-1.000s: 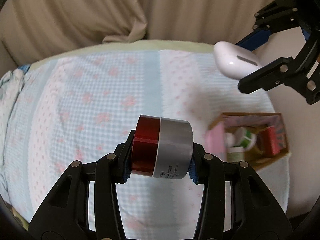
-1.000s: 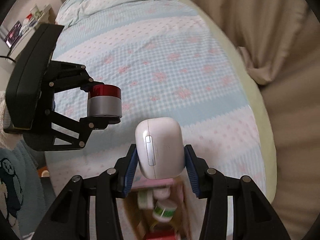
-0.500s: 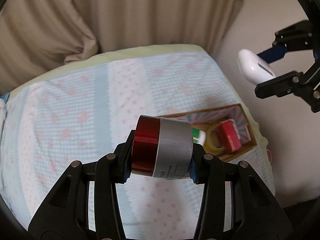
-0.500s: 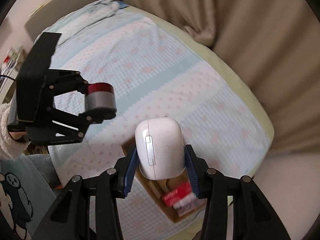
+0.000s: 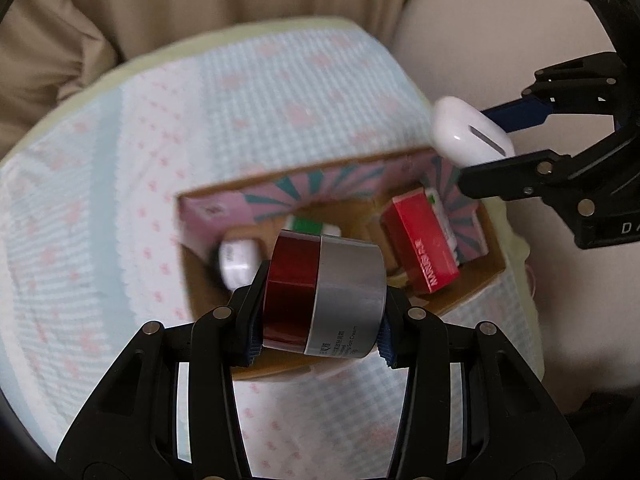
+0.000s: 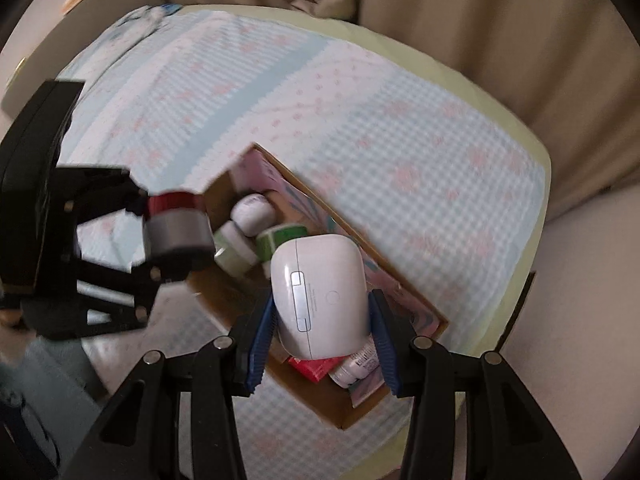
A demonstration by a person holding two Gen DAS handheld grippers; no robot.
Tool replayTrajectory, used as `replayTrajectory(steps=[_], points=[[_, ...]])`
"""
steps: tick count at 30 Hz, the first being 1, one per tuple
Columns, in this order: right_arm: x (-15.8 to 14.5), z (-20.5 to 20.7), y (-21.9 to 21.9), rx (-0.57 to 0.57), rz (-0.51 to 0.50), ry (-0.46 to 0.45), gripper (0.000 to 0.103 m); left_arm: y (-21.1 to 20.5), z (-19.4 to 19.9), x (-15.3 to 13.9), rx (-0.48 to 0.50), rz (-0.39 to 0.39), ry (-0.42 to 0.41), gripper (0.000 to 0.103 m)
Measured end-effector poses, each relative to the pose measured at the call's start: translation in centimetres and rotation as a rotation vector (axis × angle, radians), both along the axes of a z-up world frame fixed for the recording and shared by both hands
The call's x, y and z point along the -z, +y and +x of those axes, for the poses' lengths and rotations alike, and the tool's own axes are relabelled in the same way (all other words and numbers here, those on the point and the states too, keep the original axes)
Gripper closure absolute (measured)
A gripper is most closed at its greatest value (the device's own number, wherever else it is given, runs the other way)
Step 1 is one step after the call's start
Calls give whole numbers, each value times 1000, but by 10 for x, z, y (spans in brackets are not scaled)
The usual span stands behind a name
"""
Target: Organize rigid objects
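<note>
My left gripper (image 5: 318, 326) is shut on a cream jar with a red lid and silver body (image 5: 324, 296), held just above the near-left part of an open cardboard box (image 5: 476, 280). The jar also shows in the right wrist view (image 6: 176, 228). My right gripper (image 6: 320, 316) is shut on a white earbud case (image 6: 320, 296) above the box (image 6: 400, 284). In the left wrist view the case (image 5: 468, 132) hovers over the box's far right corner. The box holds a red packet (image 5: 420, 248), white jars (image 6: 252, 212) and a green-banded bottle (image 6: 280, 240).
The box lies near the corner of a bed with a light blue and pink patterned cover (image 5: 120, 200). Beige curtains (image 6: 500, 40) hang behind the bed. A pale wall (image 5: 480, 40) stands to the right of the bed.
Both grippers have moved toward the box and down. The jar now hangs over the box's left part and the earbud case over its right part. Both grips are unchanged.
</note>
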State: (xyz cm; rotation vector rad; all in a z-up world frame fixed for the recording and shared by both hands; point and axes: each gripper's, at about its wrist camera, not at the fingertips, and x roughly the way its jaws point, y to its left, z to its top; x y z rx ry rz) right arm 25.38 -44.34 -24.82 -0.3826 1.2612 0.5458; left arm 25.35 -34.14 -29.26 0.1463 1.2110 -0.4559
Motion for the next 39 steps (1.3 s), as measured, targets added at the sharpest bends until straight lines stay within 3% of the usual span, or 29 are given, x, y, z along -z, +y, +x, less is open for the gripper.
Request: replayTrajectory(steps=[6, 11, 13, 23, 24, 25, 26, 31, 39], points=[[51, 1, -19, 157, 109, 82, 60, -18, 0, 53, 15, 44, 91, 63], [84, 10, -22, 255, 180, 137, 60, -19, -1, 76, -1, 71, 134, 63], [91, 15, -21, 276, 220, 166, 60, -20, 0, 82, -7, 78, 144, 63], [117, 46, -8, 314, 200, 199, 58, -25, 11, 92, -15, 93, 174, 61], [116, 47, -10, 324, 212, 197, 45, -22, 13, 88, -28, 93, 167, 43], [116, 49, -12, 345, 219, 194, 17, -21, 14, 84, -38, 97, 158, 23], [114, 50, -16, 367, 219, 180, 4, -18, 14, 80, -47, 111, 147, 3], [100, 42, -34, 481, 175, 108, 0, -5, 14, 67, -75, 107, 117, 0], [83, 22, -31, 490, 103, 49, 0, 0, 5, 52, -57, 91, 89, 0]])
